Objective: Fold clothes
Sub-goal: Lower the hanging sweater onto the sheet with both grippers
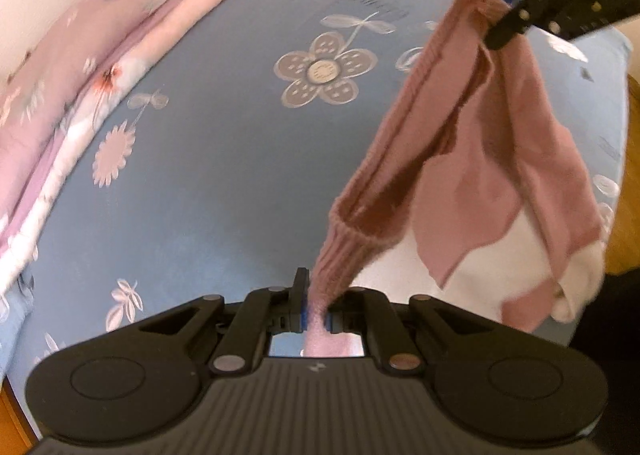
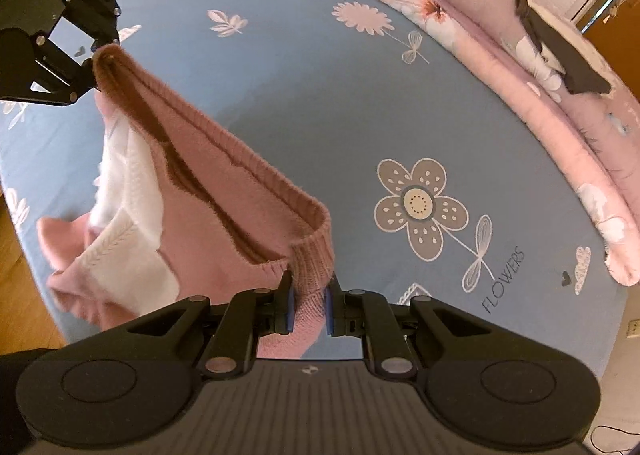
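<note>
Both tools (image 1: 314, 311) (image 2: 308, 305) pinch the sweater's (image 2: 224, 183) ribbed hem, hiding their pads.

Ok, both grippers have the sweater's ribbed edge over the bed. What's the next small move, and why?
Probably lower both together until the hanging body lands flat on the blue sheet. The left gripper and right gripper are each shut on the pink sweater, the ribbed edge stretched between them, and the rest dangles bunched near the bed's edge.
</note>
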`<state>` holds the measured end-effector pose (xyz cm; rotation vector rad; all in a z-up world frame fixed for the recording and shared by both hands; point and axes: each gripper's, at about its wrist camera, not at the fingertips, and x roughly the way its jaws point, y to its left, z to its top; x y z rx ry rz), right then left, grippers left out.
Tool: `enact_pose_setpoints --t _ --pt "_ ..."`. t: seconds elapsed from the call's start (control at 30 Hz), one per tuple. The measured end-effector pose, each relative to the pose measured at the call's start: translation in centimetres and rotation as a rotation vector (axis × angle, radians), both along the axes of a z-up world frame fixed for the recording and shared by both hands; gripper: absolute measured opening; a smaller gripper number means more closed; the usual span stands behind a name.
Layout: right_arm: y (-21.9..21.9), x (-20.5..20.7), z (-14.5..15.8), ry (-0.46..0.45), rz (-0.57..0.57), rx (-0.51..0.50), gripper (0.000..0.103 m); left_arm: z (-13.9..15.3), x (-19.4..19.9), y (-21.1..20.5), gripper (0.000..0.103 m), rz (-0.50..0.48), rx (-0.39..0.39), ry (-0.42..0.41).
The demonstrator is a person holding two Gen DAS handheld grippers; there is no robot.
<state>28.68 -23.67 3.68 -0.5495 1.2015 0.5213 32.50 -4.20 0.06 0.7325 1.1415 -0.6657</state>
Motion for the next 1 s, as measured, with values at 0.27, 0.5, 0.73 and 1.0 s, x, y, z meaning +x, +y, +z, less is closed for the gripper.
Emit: enact_pose_setpoints --t 0.27,0.5,0.73,1.0 --pt "0.0 3.8 -5.1 0.055 -0.007 -0.005 0.017 -4.6 4.0 0.2 0.007 0.078 0.035 0.031" --pt "0.6 6.3 -8.9 0.04 -0.057 -0.026 0.017 -8.4 7.3 -0.2 0.007 0.097 0.045 0.056" --pt "1.7 9.5 -12.7 0.029 -0.13 -0.059 0.017 -12.1 10.6 0.1 0.009 0.157 0.06 0.067" --pt "2.0 12.1 -17.6 0.009 -0.204 -0.094 0.017 -16.5 13.2 0.2 0.01 0.257 0.059 0.089"
